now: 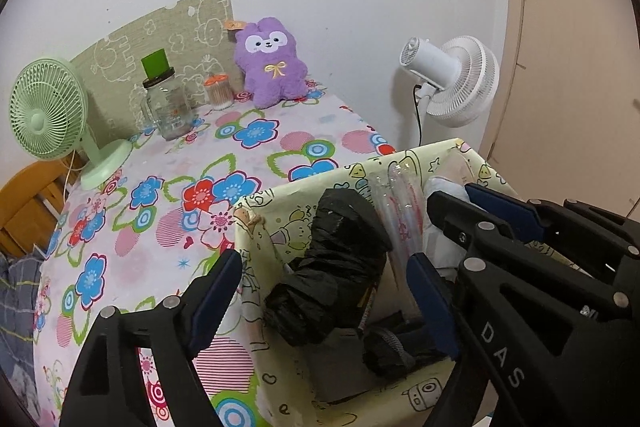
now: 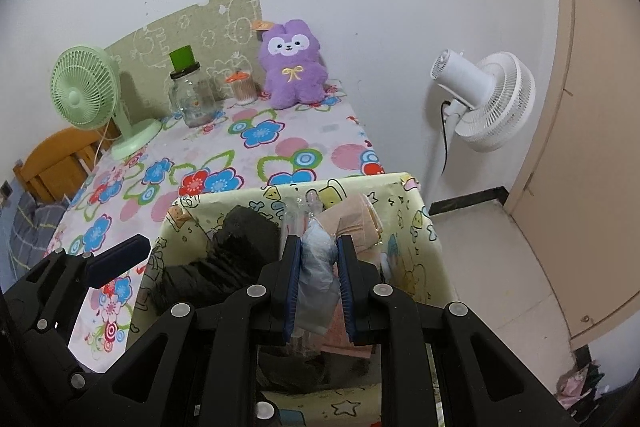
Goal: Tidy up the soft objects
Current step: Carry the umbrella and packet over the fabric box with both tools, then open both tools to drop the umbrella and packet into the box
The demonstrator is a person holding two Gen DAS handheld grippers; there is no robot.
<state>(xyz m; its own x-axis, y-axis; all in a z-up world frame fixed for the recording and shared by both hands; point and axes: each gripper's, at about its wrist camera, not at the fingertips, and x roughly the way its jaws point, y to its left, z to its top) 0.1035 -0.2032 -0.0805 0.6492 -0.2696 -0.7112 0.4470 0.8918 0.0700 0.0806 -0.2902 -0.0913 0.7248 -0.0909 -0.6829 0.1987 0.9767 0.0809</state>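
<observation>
**Here: two grippers over the storage bin, one loaded, one empty**

The right gripper [image 2: 318,283] is clamped on a pale blue-grey plastic bag [image 2: 316,255], held just above the interior of the cartoon-print bin [image 1: 448,149]. The left gripper [image 1: 322,301] has its jaws spread wide and empty, straddling a crumpled black bag [image 1: 332,259] that lies inside the bin without touching the pads.

Risks, as judged from this arrangement. The bin sits at the table's near corner, beyond the floral tablecloth [image 1: 160,187]; a downward push on its rim could tip or slide it off. The two grippers work close together, the right one's fingers almost against the left's, so a careless release could knock one against the other. The thin plastic may cling to a pad on opening and drag back out. A clear plastic sleeve [image 1: 396,203] stands between the two bags and may crumple if the load is pressed down.

Surroundings: a purple plush toy [image 1: 272,63], a glass jar [image 1: 166,107] and a green desk fan [image 1: 48,111] stand well apart at the table's far side; a white floor fan [image 2: 488,99] stands beside the table. None obstructs the bin.
</observation>
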